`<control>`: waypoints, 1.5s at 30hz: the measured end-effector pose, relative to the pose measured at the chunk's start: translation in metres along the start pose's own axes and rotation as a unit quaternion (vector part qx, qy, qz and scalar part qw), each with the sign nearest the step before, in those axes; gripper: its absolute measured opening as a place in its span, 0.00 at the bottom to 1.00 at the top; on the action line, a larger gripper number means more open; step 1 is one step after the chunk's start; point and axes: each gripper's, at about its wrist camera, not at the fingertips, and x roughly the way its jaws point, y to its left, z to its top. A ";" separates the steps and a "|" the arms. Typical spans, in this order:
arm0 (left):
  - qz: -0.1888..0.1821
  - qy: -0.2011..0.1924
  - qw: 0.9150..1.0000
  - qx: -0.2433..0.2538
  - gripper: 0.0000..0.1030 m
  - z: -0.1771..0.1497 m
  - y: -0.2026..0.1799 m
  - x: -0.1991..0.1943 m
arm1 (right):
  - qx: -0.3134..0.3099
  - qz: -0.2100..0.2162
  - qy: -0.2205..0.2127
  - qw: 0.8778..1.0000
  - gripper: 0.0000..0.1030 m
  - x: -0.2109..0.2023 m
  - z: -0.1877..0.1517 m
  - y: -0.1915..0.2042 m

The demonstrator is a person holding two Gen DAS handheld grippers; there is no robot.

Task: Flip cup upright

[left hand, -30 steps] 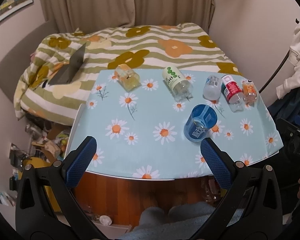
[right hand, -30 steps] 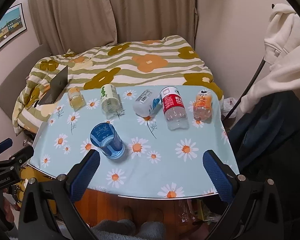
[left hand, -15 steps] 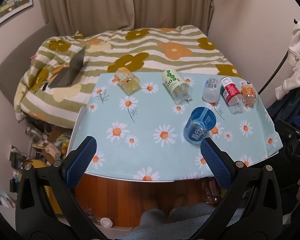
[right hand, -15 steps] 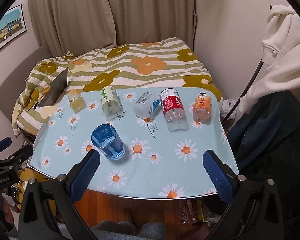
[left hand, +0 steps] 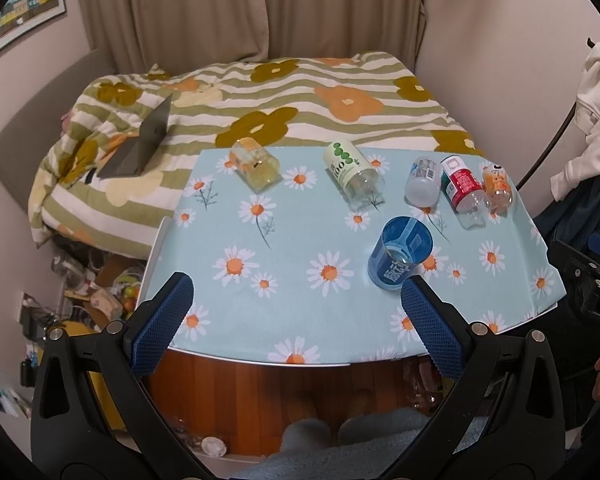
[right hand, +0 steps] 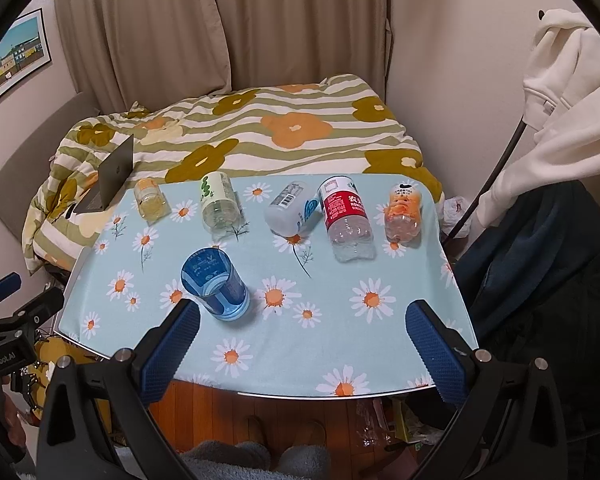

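A blue clear plastic cup (left hand: 400,254) stands on the daisy tablecloth (left hand: 292,248), wide end down; it also shows in the right wrist view (right hand: 216,284). My left gripper (left hand: 296,320) is open and empty, held back over the table's near edge, the cup just beyond its right finger. My right gripper (right hand: 300,344) is open and empty, also at the near edge, the cup just past its left finger.
Several bottles lie on their sides along the far edge: a yellow jar (right hand: 151,202), a green-label bottle (right hand: 219,206), a white bottle (right hand: 294,212), a red-label bottle (right hand: 346,216), an orange bottle (right hand: 405,210). A flowered bed with a laptop (right hand: 110,178) lies behind.
Both grippers have pulled back and risen slightly, so the table looks a little farther away. The cup and bottles have not moved.
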 end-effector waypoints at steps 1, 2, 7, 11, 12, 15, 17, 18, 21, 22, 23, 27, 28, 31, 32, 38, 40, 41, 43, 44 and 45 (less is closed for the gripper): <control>0.000 0.001 1.000 -0.001 1.00 0.000 0.000 0.000 | 0.000 0.000 0.000 1.000 1.00 -0.001 -0.001 0.000; 0.000 0.000 1.000 0.000 1.00 0.001 0.000 0.000 | 0.000 0.000 0.000 1.000 1.00 -0.001 -0.001 0.000; -0.002 -0.001 1.000 0.001 1.00 0.006 0.000 0.001 | -0.001 0.000 0.000 1.000 1.00 0.000 0.000 0.000; -0.002 -0.001 1.000 0.001 1.00 0.006 0.000 0.001 | 0.000 -0.001 0.000 1.000 1.00 0.000 0.000 0.000; -0.002 -0.001 1.000 0.001 1.00 0.006 0.000 0.001 | 0.000 0.000 0.000 1.000 1.00 -0.001 -0.001 0.000; -0.002 -0.002 1.000 0.001 1.00 0.007 0.000 0.001 | 0.000 -0.001 0.000 1.000 1.00 0.000 0.000 0.000; -0.002 -0.001 1.000 0.001 1.00 0.006 -0.001 0.001 | 0.000 -0.001 0.000 1.000 1.00 0.000 0.000 0.000; -0.001 -0.001 1.000 0.001 1.00 0.006 -0.001 0.001 | 0.000 -0.001 0.001 1.000 1.00 0.000 0.000 0.000; -0.001 0.000 1.000 0.001 1.00 0.006 0.000 0.001 | -0.001 -0.001 0.000 1.000 1.00 0.000 0.000 0.000; -0.002 -0.001 1.000 0.001 1.00 0.005 -0.001 0.001 | -0.001 -0.001 -0.001 1.000 1.00 0.000 0.000 0.000; -0.003 0.000 1.000 0.001 1.00 0.006 -0.001 0.001 | 0.000 -0.001 -0.001 1.000 1.00 0.000 0.000 0.000; -0.002 -0.001 1.000 0.002 1.00 0.007 -0.001 0.001 | 0.002 -0.003 -0.001 1.000 1.00 0.001 0.004 -0.003; -0.003 -0.002 1.000 0.001 1.00 0.007 -0.002 0.001 | 0.002 -0.002 -0.001 1.000 1.00 0.001 0.004 -0.003; -0.002 -0.004 1.000 0.002 1.00 0.012 -0.003 0.002 | 0.002 -0.002 0.000 1.000 1.00 0.003 0.005 -0.004; 0.003 -0.006 1.000 0.003 1.00 0.013 -0.004 0.002 | 0.002 -0.002 0.000 1.000 1.00 0.002 0.005 -0.004; 0.008 -0.009 1.000 0.002 1.00 0.016 -0.005 0.006 | 0.002 -0.002 -0.001 1.000 1.00 0.002 0.004 -0.003; 0.008 -0.007 1.000 0.002 1.00 0.016 -0.004 0.006 | 0.002 -0.003 -0.001 1.000 1.00 0.001 0.004 -0.003; 0.008 -0.008 1.000 0.002 1.00 0.015 -0.004 0.006 | 0.002 -0.003 -0.001 1.000 1.00 0.002 0.005 -0.004; 0.010 -0.008 1.000 0.001 1.00 0.016 -0.003 0.007 | 0.002 -0.002 -0.001 1.000 1.00 0.003 0.006 -0.004; 0.010 -0.008 1.000 0.000 1.00 0.015 -0.002 0.007 | 0.001 -0.003 -0.001 1.000 1.00 0.002 0.005 -0.004; 0.011 -0.008 1.000 0.000 1.00 0.016 -0.002 0.008 | 0.001 -0.002 -0.001 1.000 1.00 0.002 0.004 -0.003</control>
